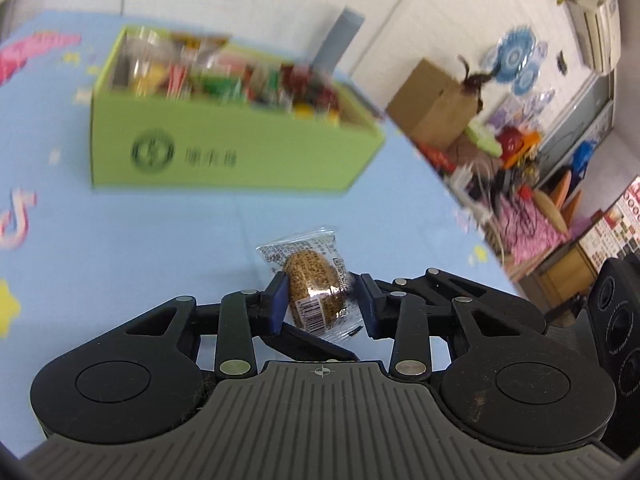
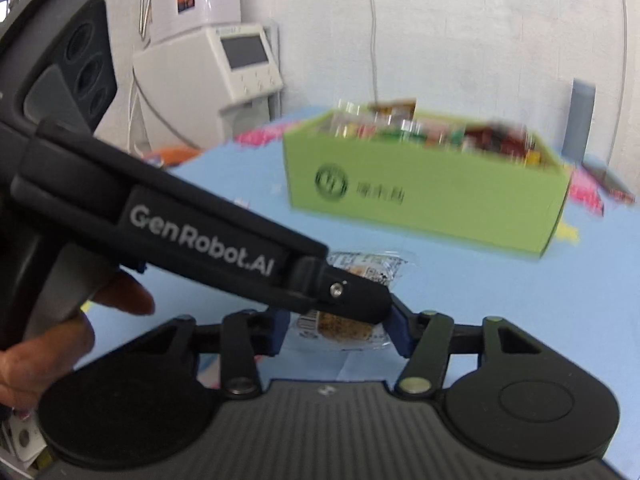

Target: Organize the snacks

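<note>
Clamped crosswise in the left gripper's (image 1: pixel 322 300) jaws, a clear-wrapped brown seeded snack (image 1: pixel 314 286) points at the green cardboard box (image 1: pixel 224 148) ahead; the right gripper (image 2: pixel 338 330) apparently grips another wrapped snack (image 2: pixel 340 330).

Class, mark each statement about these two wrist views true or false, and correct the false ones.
1. The left gripper holds a wrapped sesame snack. True.
2. The green box is empty. False: it is full of colourful snack packets.
3. The right gripper holds nothing. False: it is shut on a clear-wrapped snack.
4. The table cover is light blue. True.
5. The green box stands right beside the left gripper. False: it stands farther back, apart from it.
</note>
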### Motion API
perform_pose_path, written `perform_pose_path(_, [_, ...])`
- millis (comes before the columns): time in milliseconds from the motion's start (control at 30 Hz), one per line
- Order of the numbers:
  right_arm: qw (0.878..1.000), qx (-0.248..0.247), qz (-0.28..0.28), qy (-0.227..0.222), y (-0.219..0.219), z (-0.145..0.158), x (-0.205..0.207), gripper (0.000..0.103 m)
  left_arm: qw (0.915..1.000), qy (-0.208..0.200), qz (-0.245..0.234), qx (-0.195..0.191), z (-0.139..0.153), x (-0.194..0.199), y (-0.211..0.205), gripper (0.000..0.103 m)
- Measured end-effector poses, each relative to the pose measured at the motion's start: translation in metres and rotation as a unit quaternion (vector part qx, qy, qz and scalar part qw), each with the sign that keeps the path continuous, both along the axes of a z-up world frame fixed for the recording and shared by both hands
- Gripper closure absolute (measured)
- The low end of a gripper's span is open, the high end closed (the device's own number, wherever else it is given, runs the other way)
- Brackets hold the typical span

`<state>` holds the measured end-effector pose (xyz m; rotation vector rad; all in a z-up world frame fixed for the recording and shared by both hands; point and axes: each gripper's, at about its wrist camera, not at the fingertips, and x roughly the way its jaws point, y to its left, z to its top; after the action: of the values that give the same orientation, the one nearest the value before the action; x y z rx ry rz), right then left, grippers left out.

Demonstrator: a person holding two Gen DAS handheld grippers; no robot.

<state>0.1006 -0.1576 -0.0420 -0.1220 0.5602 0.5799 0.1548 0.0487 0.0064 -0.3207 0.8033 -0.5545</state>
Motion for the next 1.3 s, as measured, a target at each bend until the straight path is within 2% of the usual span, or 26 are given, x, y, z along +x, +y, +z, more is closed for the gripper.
perform_pose_path(133, [0.998, -0.019, 0.000, -0.063, 0.005, 0.034, 0.042, 0.041, 0.9992, -0.035, 0.016, -0.013, 0.037, 0.050, -0.002, 0.084])
perform_pose_path(300, [0.997, -0.017, -0.004, -0.078, 0.007, 0.056, 0.122, 0.042, 0.9982, -0.049, 0.034, 0.007, 0.058, 0.128, -0.013, 0.084])
perform_pose_path(367, [0.997, -0.019, -0.005, -0.069, 0.009, 0.055, 0.156, 0.042, 0.9981, -0.043, 0.039, 0.022, 0.054, 0.157, -0.018, 0.084])
perform_pose_path(467, [0.999, -0.013, -0.001, -0.031, 0.009, 0.039, 0.202, 0.042, 0.9978, -0.018, 0.045, 0.044, 0.032, 0.196, -0.022, 0.084])
perform_pose_path(533, [1.000, -0.008, 0.005, -0.006, 0.012, 0.024, 0.223, 0.039, 0.9974, -0.013, 0.047, 0.053, 0.019, 0.206, -0.023, 0.082])
perform_pose_path(600, [1.000, -0.016, 0.010, -0.018, 0.014, 0.015, 0.226, 0.034, 0.9975, -0.020, 0.040, 0.054, 0.013, 0.207, -0.023, 0.075])
perform_pose_path(633, [0.999, -0.025, 0.013, -0.026, 0.015, 0.013, 0.226, 0.031, 0.9975, -0.023, 0.039, 0.054, 0.011, 0.207, -0.023, 0.072])
perform_pose_path(700, [0.998, -0.035, 0.012, -0.041, 0.016, 0.011, 0.225, 0.025, 0.9975, -0.030, 0.039, 0.050, 0.011, 0.206, -0.023, 0.060])
perform_pose_path(833, [0.999, -0.015, -0.008, -0.050, 0.001, 0.020, 0.213, 0.001, 0.9963, -0.063, 0.052, 0.026, 0.029, 0.185, -0.016, 0.045])
perform_pose_path(900, [0.998, 0.011, -0.010, -0.061, -0.013, 0.031, 0.195, 0.001, 0.9941, -0.091, 0.056, 0.015, 0.045, 0.163, -0.013, 0.033])
perform_pose_path(967, [0.997, 0.026, -0.021, -0.076, -0.026, 0.042, 0.168, 0.001, 0.9909, -0.118, 0.063, 0.015, 0.061, 0.133, -0.010, 0.027])
perform_pose_path(1033, [0.995, 0.029, -0.035, -0.086, -0.040, 0.046, 0.141, 0.000, 0.9878, -0.138, 0.069, 0.020, 0.069, 0.103, -0.008, 0.023])
perform_pose_path(1100, [0.995, 0.029, -0.054, -0.082, -0.048, 0.046, 0.116, 0.000, 0.9843, -0.148, 0.088, 0.037, 0.070, 0.070, -0.008, 0.015])
perform_pose_path(1200, [0.994, 0.028, -0.095, -0.055, -0.065, 0.036, 0.085, 0.000, 0.9788, -0.150, 0.123, 0.067, 0.059, 0.026, -0.008, 0.011])
perform_pose_path(1300, [0.988, 0.036, -0.151, -0.008, -0.083, 0.019, 0.055, 0.000, 0.9787, -0.116, 0.146, 0.086, 0.035, -0.011, -0.011, 0.009])
